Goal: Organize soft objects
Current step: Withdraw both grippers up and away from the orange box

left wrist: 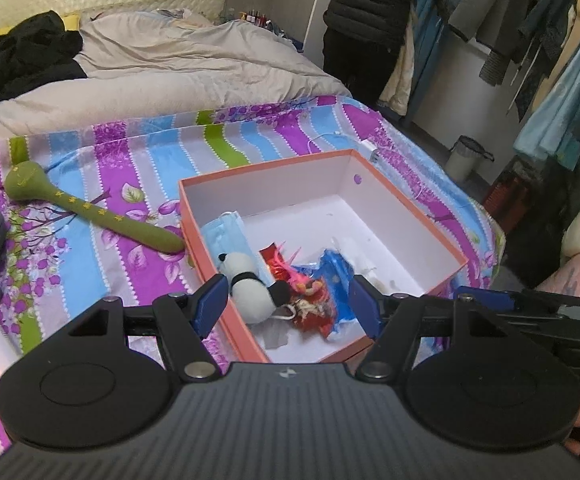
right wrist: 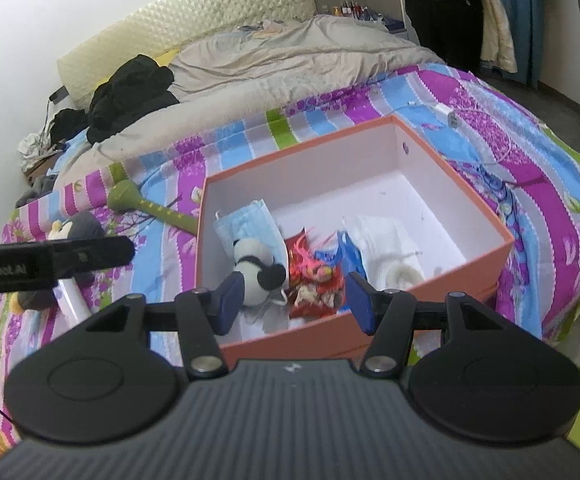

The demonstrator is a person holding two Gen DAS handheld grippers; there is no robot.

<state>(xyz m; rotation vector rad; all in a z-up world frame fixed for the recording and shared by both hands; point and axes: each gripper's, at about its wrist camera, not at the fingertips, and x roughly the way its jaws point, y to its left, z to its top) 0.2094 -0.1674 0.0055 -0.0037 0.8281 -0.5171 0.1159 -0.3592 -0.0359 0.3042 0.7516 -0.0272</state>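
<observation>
Both tools empty: left tool has its blue pads spread wide with nothing between them, right tool is spread a bit less, also gripping nothing, and both hang above the near edge of the orange box on the bed, pointing down into it. Already inside the box, at the near-left: panda plush lying over a blue face mask, then a red snack packet and a blue packet beside it; the right wrist view also shows a white rolled cloth at the near-right, while the far half of the box is bare. Still out on the striped sheet, left of the box: a green long-handled plush mallet with its tip just beside the box wall, and further left a grey penguin plush, partly hidden by the left tool in that view. Likely step: fetch one of those two. Mallet looks the closest pick for the left tool. Advice: take it at mid-handle with the pads across the shaft, lift clear of the box rim, and drop it into the bare far half so it does not pile on the panda. It is soft, so squeeze firmly. Further back a grey duvet and black clothes sit well apart, probably not part of this step.
</observation>
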